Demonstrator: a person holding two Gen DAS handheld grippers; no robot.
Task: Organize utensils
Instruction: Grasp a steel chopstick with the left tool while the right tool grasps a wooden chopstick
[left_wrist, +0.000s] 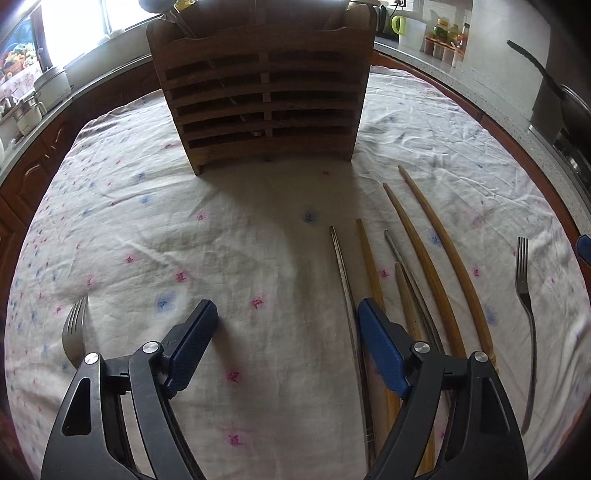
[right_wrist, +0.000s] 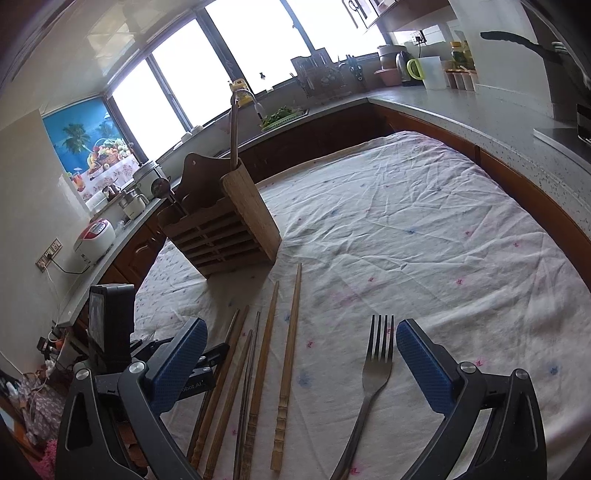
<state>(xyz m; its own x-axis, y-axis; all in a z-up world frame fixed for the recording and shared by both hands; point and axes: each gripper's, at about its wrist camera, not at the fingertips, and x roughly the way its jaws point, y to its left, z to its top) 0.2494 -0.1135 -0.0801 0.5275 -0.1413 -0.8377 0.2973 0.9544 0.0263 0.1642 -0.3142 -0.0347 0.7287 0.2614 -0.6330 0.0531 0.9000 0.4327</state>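
At lower centre of the left wrist view, left gripper (left_wrist: 286, 314) released over bare tablecloth (left_wrist: 147, 229), chopsticks (left_wrist: 424, 258) lower right, wooden utensil holder (left_wrist: 262, 99) top centre, right gripper (right_wrist: 301, 334) released, fork (right_wrist: 375, 369) lying between its blue pads (right_wrist: 424, 365), untouched.

Light source: daylight from windows (right_wrist: 207, 74), blown out to white.
Shadows: soft, cast toward the camera by wooden holder (left_wrist: 262, 92) onto tablecloth (left_wrist: 221, 229).
Distortion: strong fisheye curvature, dark vignetted corners.
Focus: sharp throughout.
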